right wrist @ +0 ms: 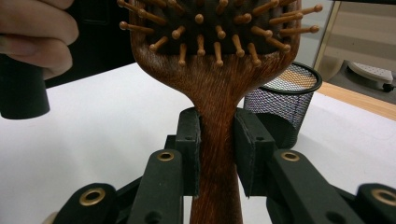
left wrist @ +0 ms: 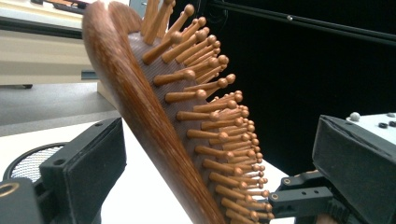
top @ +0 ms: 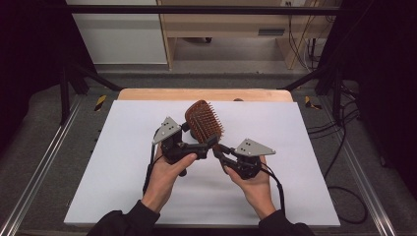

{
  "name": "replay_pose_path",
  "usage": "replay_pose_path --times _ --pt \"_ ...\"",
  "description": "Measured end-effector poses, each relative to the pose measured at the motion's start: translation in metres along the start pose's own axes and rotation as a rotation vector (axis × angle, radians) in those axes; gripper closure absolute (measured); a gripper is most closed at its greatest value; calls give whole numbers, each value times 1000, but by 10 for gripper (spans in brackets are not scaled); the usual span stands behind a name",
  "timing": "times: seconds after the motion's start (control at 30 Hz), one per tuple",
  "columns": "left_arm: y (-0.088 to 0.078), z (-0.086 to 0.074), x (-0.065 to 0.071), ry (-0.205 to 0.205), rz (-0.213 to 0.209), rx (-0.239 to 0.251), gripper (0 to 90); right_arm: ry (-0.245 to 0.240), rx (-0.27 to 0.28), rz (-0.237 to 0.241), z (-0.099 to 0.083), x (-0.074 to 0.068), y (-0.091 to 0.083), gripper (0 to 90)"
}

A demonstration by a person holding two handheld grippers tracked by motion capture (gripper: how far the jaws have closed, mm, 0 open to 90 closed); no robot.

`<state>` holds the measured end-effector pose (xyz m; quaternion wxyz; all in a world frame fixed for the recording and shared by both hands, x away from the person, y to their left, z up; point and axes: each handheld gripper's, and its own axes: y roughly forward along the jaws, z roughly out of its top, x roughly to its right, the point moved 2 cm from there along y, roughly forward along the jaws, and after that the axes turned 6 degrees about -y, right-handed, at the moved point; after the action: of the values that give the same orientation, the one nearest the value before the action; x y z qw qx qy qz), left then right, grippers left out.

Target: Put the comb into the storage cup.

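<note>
The brush (top: 203, 121) was held above the white table (top: 118, 187), its handle clamped between the pads of the right gripper (right wrist: 217, 154), bristles facing that gripper's camera. The left gripper (left wrist: 210, 154) stood with its jaws wide apart on either side of the brush head, not pressing it. Behind the brush sat a black mesh cup (right wrist: 286, 100).

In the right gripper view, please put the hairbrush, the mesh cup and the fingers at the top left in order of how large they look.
1. hairbrush, close to the camera.
2. mesh cup, farther back, partly hidden.
3. fingers, cut by the edge; near the cup in apparent size, so unsure.
</note>
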<state>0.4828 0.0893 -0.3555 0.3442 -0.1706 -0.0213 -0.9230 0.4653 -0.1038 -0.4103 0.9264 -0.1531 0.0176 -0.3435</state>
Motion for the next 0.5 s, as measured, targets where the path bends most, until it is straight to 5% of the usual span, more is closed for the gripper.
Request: replay_pose_path --times 0.33,0.5 --pt "4 -1 2 -13 22 16 60 -13 11 2 1 -4 0 727" --pt "3 -1 0 -30 31 37 144 -17 12 1 1 -5 0 727"
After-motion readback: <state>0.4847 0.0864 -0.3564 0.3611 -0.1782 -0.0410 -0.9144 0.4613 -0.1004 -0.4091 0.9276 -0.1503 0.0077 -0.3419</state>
